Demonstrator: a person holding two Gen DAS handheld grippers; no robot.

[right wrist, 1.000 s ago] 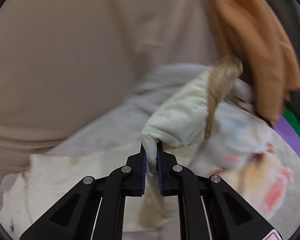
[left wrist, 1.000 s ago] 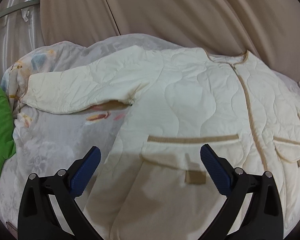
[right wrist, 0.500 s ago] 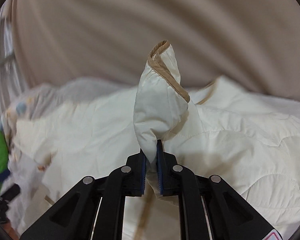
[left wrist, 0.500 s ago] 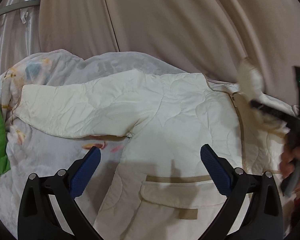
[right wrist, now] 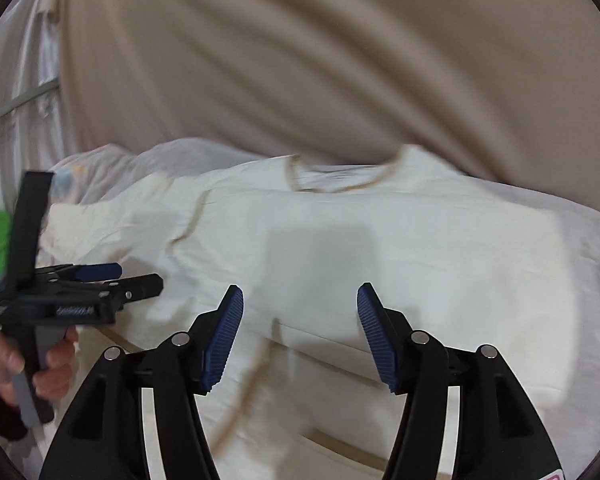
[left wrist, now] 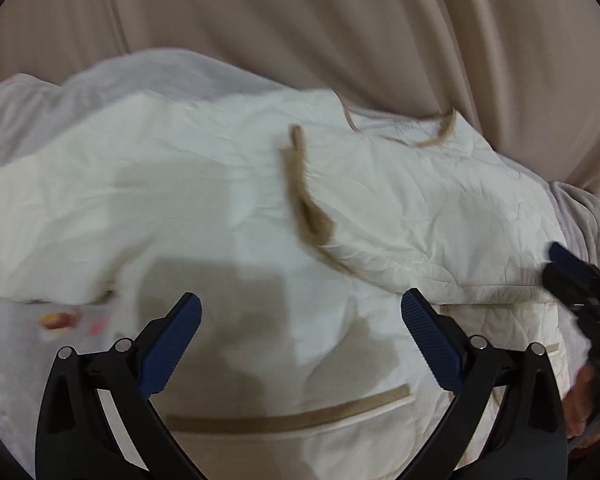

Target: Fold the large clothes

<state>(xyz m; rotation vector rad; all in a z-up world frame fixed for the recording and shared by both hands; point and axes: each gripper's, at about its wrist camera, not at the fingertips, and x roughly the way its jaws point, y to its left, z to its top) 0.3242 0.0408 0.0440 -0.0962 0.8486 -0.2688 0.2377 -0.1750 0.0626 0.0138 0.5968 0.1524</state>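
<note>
Sleeve (left wrist: 400,216) now folded leftward across jacket (right wrist: 380,248)

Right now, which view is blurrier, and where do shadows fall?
Left wrist view: motion blur smears the jacket and its tan trim; grey shadows fall ahead of the left gripper. Right wrist view: blur too, strongest low down; a square shadow lies ahead of the right gripper.
</note>
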